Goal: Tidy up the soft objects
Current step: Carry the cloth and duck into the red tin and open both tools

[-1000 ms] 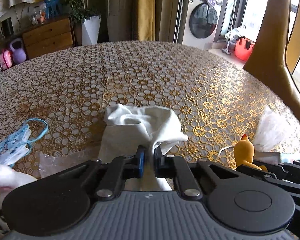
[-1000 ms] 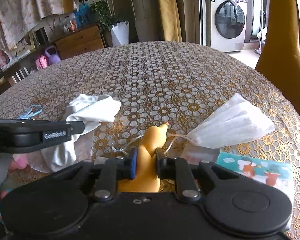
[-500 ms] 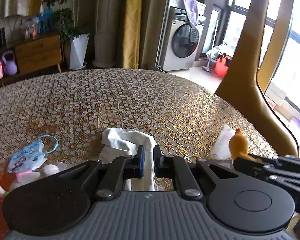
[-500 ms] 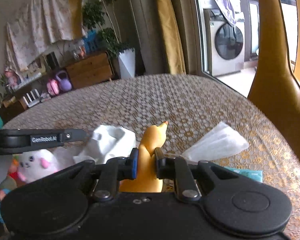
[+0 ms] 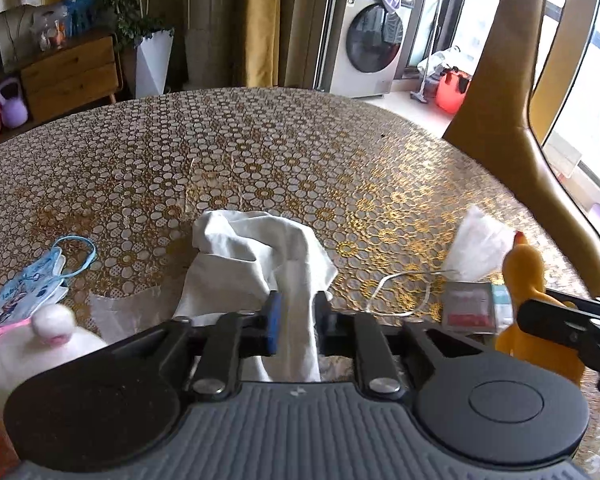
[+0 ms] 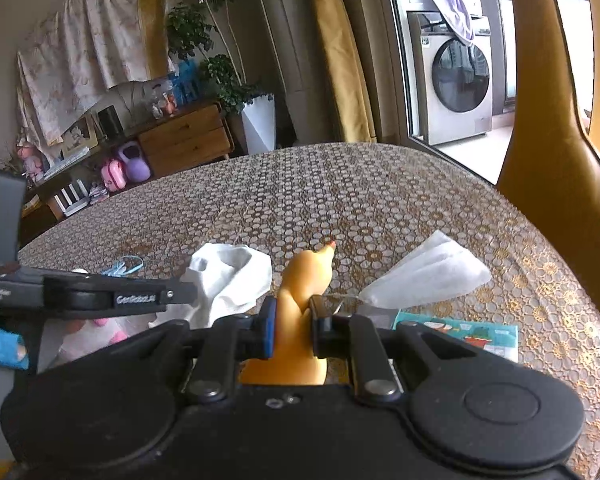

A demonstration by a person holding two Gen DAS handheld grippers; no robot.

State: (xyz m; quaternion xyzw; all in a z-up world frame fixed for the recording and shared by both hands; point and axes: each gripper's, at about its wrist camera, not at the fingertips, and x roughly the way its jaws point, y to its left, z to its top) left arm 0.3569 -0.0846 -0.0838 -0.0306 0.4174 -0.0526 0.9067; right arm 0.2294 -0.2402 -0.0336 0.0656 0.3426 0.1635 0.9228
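My left gripper (image 5: 295, 328) is shut on a white cloth (image 5: 260, 256), whose far end rests crumpled on the table; the cloth also shows in the right wrist view (image 6: 230, 284). My right gripper (image 6: 293, 330) is shut on a yellow rubber duck (image 6: 306, 280) and holds it above the table; the duck also shows at the right of the left wrist view (image 5: 528, 280). A white face mask (image 6: 424, 276) lies on the table to the right. A blue patterned mask (image 5: 36, 280) lies at the left. A white and pink plush toy (image 5: 32, 340) sits near the left edge.
The round table (image 5: 260, 152) has a gold flower-pattern cover. A teal printed packet (image 6: 460, 332) and a small clear packet (image 5: 468, 308) lie near the white mask. A yellow chair back (image 5: 512, 92) stands at the right edge. The left gripper's body (image 6: 80, 296) crosses the right wrist view.
Both grippers have lifted and tilted back, keeping hold of the cloth and the duck. The duck is off the table and the cloth is stretched up from its heap.
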